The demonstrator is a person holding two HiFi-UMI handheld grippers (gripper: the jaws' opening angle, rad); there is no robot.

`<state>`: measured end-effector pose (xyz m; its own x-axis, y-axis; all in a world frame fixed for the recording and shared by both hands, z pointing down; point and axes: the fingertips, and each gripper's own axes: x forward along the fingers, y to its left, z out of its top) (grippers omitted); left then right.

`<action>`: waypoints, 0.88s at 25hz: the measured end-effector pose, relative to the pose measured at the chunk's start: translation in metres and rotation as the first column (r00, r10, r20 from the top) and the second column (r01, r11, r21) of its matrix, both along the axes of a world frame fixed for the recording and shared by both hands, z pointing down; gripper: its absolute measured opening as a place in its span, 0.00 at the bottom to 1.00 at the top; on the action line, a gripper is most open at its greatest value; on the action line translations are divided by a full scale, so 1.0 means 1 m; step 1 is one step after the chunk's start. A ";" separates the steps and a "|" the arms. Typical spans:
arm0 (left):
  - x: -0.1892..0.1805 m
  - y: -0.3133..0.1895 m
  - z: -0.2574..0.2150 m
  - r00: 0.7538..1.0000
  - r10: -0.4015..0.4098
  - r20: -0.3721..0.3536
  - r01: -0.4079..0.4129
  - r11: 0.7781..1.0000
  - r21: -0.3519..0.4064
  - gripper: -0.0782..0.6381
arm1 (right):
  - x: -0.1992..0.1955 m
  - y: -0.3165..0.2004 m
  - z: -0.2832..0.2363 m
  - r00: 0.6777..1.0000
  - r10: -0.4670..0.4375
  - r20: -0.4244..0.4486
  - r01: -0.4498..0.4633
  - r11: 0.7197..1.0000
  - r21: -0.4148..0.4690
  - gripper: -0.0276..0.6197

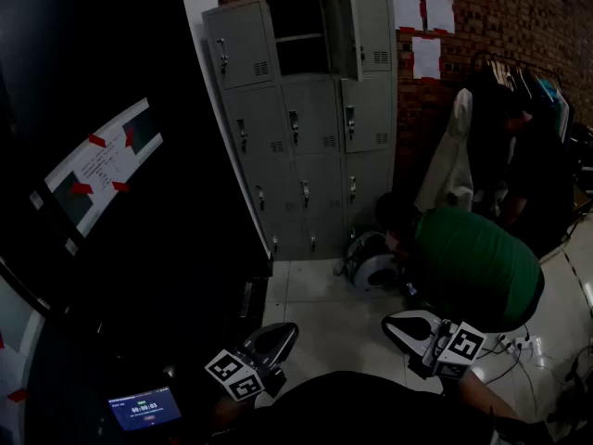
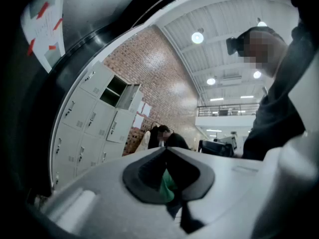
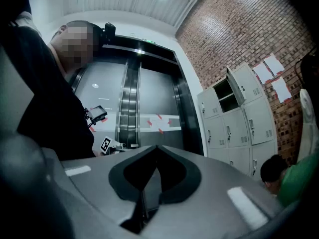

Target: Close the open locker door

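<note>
A bank of grey lockers stands against the brick wall, well away from me. One top compartment is open and dark inside, and its door is swung out to the right. Both grippers sit low in the head view, far from the lockers. My left gripper and my right gripper are both shut with nothing between the jaws. The open door also shows in the left gripper view above the shut jaw tips. In the right gripper view the open door is at the right, beyond the shut gripper.
A person in a green top crouches on the tiled floor in front of the lockers' right side, next to a round white and dark object. A clothes rack stands at the right. Dark panels fill the left. Cables lie on the floor.
</note>
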<state>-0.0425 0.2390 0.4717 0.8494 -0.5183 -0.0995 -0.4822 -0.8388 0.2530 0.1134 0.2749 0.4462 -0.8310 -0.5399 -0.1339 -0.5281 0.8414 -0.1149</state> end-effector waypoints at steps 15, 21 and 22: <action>-0.015 -0.107 0.021 1.000 0.008 -0.019 -0.008 1.000 -0.019 0.11 | -0.013 -0.118 0.012 0.999 0.028 -0.019 -0.028 1.000 -0.003 0.05; -0.085 -0.226 0.015 0.999 0.041 -0.020 -0.041 0.999 0.012 0.11 | -0.068 -0.241 -0.024 0.992 0.124 -0.040 -0.121 0.991 0.065 0.05; -0.095 -0.246 0.011 0.999 0.048 -0.017 -0.048 0.999 0.016 0.11 | -0.074 -0.263 -0.034 0.989 0.142 -0.040 -0.139 0.987 0.076 0.05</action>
